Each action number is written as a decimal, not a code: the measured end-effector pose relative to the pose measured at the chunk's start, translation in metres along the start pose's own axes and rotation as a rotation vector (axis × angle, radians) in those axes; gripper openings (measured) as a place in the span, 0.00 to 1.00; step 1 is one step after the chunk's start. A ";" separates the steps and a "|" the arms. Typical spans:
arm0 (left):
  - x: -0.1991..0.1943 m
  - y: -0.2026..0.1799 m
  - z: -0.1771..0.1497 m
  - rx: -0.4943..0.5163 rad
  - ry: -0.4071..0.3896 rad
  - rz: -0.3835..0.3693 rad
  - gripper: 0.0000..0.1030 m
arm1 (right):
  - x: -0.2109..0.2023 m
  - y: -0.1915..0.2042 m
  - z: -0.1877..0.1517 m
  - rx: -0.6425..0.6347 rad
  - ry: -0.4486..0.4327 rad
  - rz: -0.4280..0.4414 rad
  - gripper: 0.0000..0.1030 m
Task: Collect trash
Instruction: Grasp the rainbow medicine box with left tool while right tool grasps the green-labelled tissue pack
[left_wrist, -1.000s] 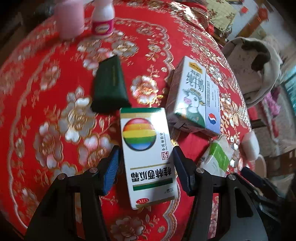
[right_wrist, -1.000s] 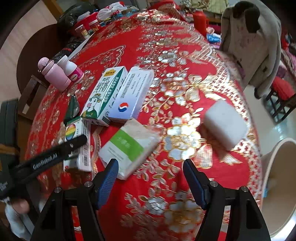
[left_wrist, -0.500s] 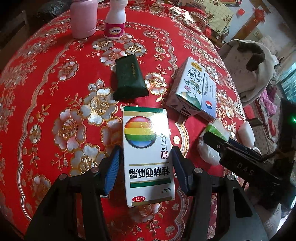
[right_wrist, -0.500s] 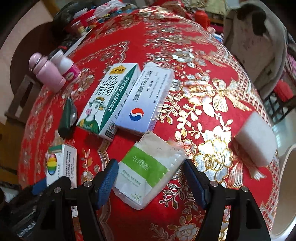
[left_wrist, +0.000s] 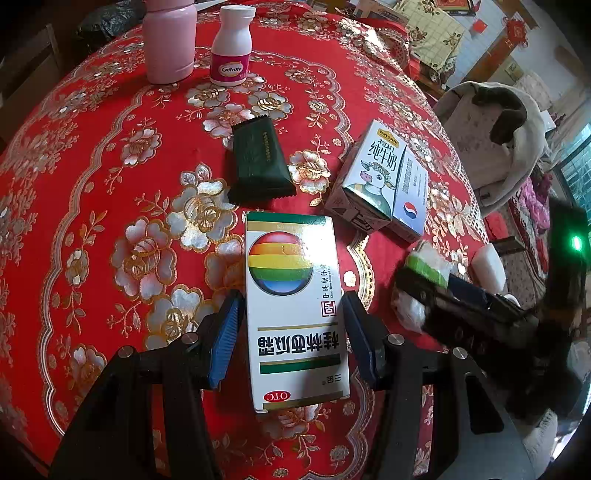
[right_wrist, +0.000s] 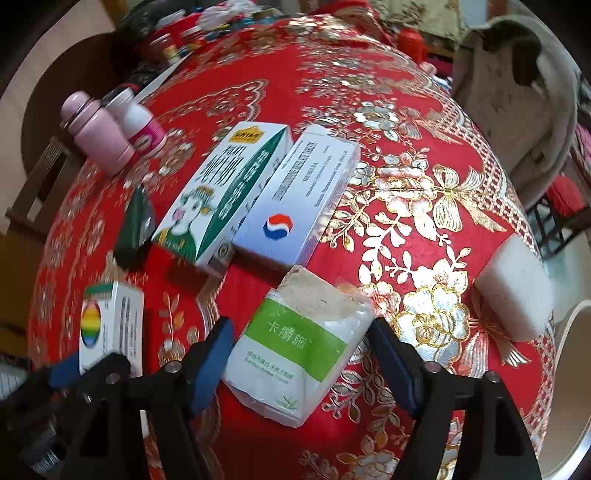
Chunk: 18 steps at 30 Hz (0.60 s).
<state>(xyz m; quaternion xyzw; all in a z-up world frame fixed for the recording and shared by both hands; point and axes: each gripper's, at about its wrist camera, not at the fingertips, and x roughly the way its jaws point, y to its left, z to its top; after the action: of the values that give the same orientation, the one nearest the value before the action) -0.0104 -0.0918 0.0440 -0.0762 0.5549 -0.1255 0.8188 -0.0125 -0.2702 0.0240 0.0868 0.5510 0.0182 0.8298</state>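
A white medicine box with a rainbow ball (left_wrist: 295, 310) lies on the red tablecloth between the open fingers of my left gripper (left_wrist: 291, 332); the blue pads stand a little off its sides. It also shows in the right wrist view (right_wrist: 110, 325). A tissue pack with a green band (right_wrist: 299, 350) lies between the open fingers of my right gripper (right_wrist: 301, 362), which does not touch it. The right gripper (left_wrist: 461, 314) shows blurred in the left wrist view, over the tissue pack (left_wrist: 428, 266).
A milk carton (right_wrist: 221, 195) and a white-blue box (right_wrist: 303, 203) lie side by side. A dark green wrapper (left_wrist: 260, 162), a pink flask (left_wrist: 168, 40) and a Caltrate bottle (left_wrist: 231, 48) stand further back. A white sponge block (right_wrist: 513, 291) and a bin rim (right_wrist: 569, 387) are at the right.
Both grippers moved forward and lower. The tissue pack now sits further in between the right fingers. The left gripper still straddles the medicine box.
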 end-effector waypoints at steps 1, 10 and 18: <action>0.000 0.000 0.000 -0.001 0.000 -0.003 0.52 | -0.002 0.000 -0.003 -0.030 0.009 0.008 0.59; 0.007 0.000 -0.004 -0.009 0.034 0.002 0.52 | -0.020 -0.042 -0.024 0.019 0.067 0.072 0.66; 0.009 -0.007 -0.009 -0.008 0.043 -0.017 0.51 | -0.024 -0.035 -0.033 -0.021 0.028 0.023 0.50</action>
<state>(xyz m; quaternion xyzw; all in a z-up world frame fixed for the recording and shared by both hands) -0.0163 -0.1009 0.0344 -0.0816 0.5724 -0.1319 0.8052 -0.0544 -0.3033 0.0283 0.0843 0.5612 0.0348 0.8226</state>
